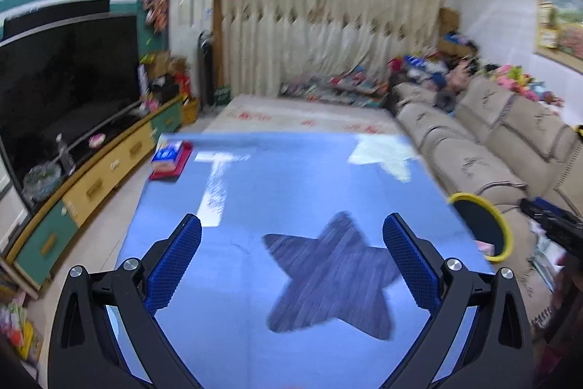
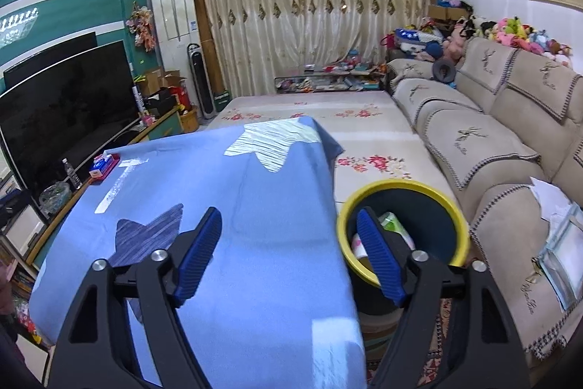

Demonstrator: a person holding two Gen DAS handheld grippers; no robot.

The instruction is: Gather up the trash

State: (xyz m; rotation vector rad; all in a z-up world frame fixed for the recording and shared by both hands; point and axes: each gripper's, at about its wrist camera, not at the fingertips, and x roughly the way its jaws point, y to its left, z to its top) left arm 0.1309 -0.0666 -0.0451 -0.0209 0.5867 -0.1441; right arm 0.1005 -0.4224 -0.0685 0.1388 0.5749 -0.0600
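Observation:
A dark bin with a yellow rim stands on the floor at the right edge of the blue-clothed table. Crumpled wrappers lie inside it. My right gripper is open and empty, above the table's right edge, its right finger over the bin's mouth. My left gripper is open and empty above the blue cloth, over a dark star patch. The bin shows at the right in the left wrist view, with the right gripper's black body beside it.
A tissue pack on a red tray sits at the table's far left corner. A beige sofa runs along the right. A TV on a low cabinet stands on the left. A floral mat lies beyond the table.

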